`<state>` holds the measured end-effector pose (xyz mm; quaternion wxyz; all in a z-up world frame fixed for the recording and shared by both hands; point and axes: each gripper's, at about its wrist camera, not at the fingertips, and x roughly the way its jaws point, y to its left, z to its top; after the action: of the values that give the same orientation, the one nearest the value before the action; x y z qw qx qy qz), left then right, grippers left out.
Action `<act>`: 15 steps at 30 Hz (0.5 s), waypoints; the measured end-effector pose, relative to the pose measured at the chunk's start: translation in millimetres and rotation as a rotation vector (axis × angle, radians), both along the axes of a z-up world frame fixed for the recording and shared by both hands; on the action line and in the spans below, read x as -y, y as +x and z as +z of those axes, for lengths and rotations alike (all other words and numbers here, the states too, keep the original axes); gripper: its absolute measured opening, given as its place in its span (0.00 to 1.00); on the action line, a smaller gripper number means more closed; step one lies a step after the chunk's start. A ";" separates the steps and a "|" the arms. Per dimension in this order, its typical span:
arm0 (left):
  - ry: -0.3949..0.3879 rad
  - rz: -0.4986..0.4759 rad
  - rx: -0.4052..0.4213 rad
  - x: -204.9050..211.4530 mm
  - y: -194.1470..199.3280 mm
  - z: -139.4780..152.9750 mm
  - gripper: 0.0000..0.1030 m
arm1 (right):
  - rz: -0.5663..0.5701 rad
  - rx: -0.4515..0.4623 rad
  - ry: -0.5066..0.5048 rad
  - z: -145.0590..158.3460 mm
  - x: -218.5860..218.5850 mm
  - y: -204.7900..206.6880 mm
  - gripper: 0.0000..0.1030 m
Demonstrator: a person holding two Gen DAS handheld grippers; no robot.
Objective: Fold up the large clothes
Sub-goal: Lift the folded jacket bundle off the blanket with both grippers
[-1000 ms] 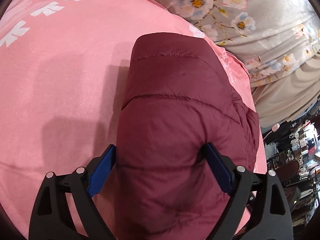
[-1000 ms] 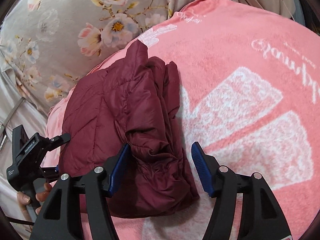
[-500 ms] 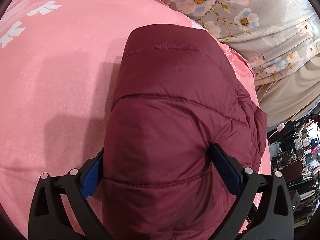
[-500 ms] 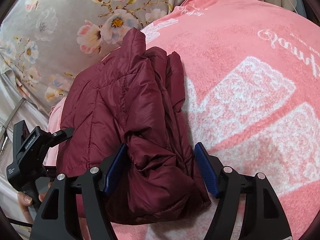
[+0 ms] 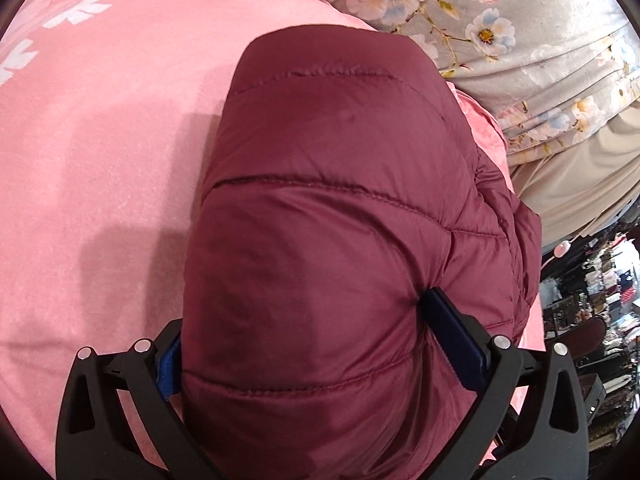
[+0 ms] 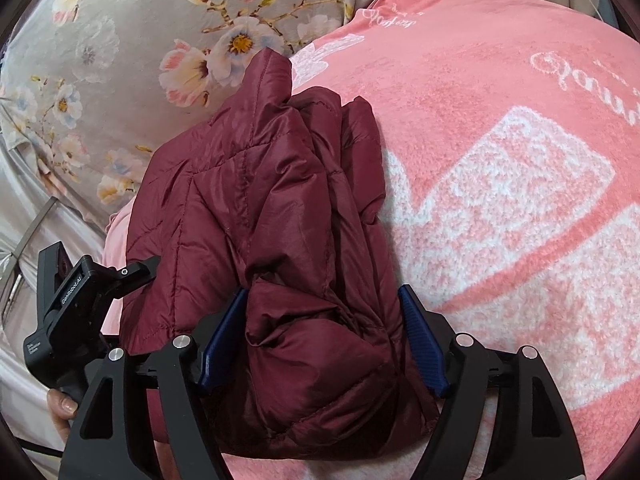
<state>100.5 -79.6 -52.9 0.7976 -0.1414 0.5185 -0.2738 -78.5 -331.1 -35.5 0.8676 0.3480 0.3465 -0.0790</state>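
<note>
Here's the maroon puffer jacket (image 5: 340,200), bundled into a thick folded wad and lying on the pink blanket (image 5: 100,160), close to the blanket's edge where the floral cloth (image 5: 520,60) begins. The left tool (image 5: 304,320) straddles the near end of it, jaws spread very wide. The quilted fabric swells up between them, hiding most of the left blue pad and bulging against the right one, but it reads as a loose, open straddle rather than a clamp. Over to the right wrist view: the right tool (image 6: 322,292) sits over the other side of the jacket, at the crumpled stack of layered edges. Its jaws are apart as well, with the left pad right up against the folds and the right pad just beside them, over white-patterned blanket. So it is open, with the jacket between the fingers. At the left edge of that view the left tool's black body shows at the jacket's far side, with a person's fingertips (image 6: 60,404) wrapped round its handle. The jacket's collar end pokes up toward the floral cloth.
</note>
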 end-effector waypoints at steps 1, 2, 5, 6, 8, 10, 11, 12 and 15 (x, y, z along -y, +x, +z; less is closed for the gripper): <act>-0.014 -0.010 -0.010 -1.1 1.6 -1.4 0.96 | 0.007 0.003 0.006 0.6 -0.6 0.4 0.64; -0.023 -0.016 -0.015 -1.3 1.9 -1.1 0.95 | 0.017 0.008 0.019 1.1 -1.1 1.0 0.57; -0.049 -0.037 -0.003 -6.3 -0.7 4.6 0.76 | 0.037 0.017 0.008 9.1 -5.8 1.0 0.36; -0.051 -0.045 0.004 -6.5 -2.2 7.5 0.71 | 0.042 0.023 -0.010 15.3 -8.6 0.3 0.27; -0.063 -0.060 0.025 -9.2 -6.3 18.0 0.54 | 0.050 0.040 -0.045 28.3 -14.8 -1.8 0.21; -0.079 -0.081 0.047 -11.5 -11.1 31.4 0.43 | 0.051 0.064 -0.085 44.3 -21.5 -5.8 0.18; -0.090 -0.089 0.057 -12.9 -14.4 38.7 0.39 | 0.051 0.083 -0.110 55.1 -25.4 -9.7 0.18; -0.100 -0.098 0.066 -13.6 -17.3 45.5 0.37 | 0.051 0.109 -0.142 69.0 -29.8 -15.4 0.18; -0.127 -0.137 0.129 -16.7 -32.8 77.2 0.36 | 0.046 0.182 -0.234 108.0 -40.9 -34.1 0.18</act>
<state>67.7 -62.9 24.3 0.7982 -0.1380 0.4559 -0.3687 -112.6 -290.2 72.5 0.9315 0.2423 0.2628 -0.0671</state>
